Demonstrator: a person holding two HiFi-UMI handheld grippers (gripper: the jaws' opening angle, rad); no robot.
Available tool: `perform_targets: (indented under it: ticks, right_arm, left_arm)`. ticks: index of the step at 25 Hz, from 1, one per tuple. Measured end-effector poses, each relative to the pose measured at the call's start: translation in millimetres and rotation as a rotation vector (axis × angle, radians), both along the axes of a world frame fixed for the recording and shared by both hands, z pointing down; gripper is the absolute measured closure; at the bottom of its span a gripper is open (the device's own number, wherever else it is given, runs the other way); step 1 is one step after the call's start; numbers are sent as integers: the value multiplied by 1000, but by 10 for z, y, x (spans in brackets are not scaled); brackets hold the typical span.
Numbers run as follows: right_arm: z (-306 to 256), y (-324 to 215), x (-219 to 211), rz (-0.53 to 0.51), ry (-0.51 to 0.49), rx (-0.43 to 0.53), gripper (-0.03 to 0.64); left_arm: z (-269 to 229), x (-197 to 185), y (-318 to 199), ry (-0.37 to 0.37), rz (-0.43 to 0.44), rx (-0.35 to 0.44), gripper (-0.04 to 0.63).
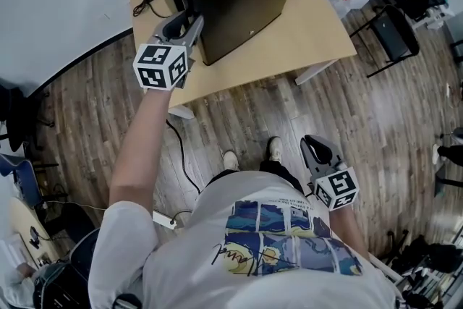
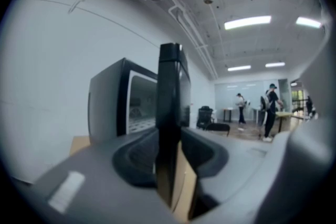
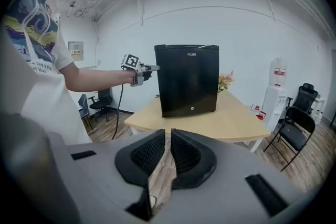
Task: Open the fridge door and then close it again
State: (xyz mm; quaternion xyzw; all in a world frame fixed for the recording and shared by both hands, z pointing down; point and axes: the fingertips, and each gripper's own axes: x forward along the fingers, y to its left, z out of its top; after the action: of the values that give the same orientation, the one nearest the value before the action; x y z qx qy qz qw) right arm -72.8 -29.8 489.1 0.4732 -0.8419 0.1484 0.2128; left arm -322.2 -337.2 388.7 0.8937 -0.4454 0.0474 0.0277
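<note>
**Item 1. Left gripper (image 1: pixel 187 24).** Held out on an extended arm at the upper part of the fridge door's free edge. The jaws are set wide and straddle that edge. In the left gripper view the dark door edge runs upright between the pads, which appear to bear on both of its faces.

**Item 2. Fridge cabinet (image 2: pixel 107 105).** A small black unit standing toward the back of the desk (image 1: pixel 304 40). Its pale interior shows to the left of the door edge.

**Item 3. Fridge door (image 1: pixel 246 11).** Ajar, swung off the cabinet front, and apparently hinged on the side away from the left gripper.

**Item 4. Right gripper (image 3: pixel 168 139).** Hangs low beside the person's hip, well apart from the desk and over the wood floor (image 1: pixel 239 119). The jaws are drawn nearly together, leaving only a slit between them, and hold nothing.

**Handling note (judgement).** One moment does not settle whether the door is on its outward or its return swing.
- The hand should trace the arc around the hinge, with the wrist turning along with the door so the pads stay square on the edge.
- A straight pull risks dragging the light cabinet across the desk or slipping off the edge.
- On closing, the door should be eased until it seats flush before the jaws let go.
</note>
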Motion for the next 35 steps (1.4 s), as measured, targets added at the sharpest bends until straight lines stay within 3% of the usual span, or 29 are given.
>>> perform_targets:
  ticks: [12,35]
  right_arm:
    - [-24,-10,209,-48,-18,16,580]
    - [-74,-193,1456,-233,-77,36,586]
  left_arm:
    - [-8,420,465,-17,-74,8,460]
    - [-11,1365,1221,-9,-300,-12,465]
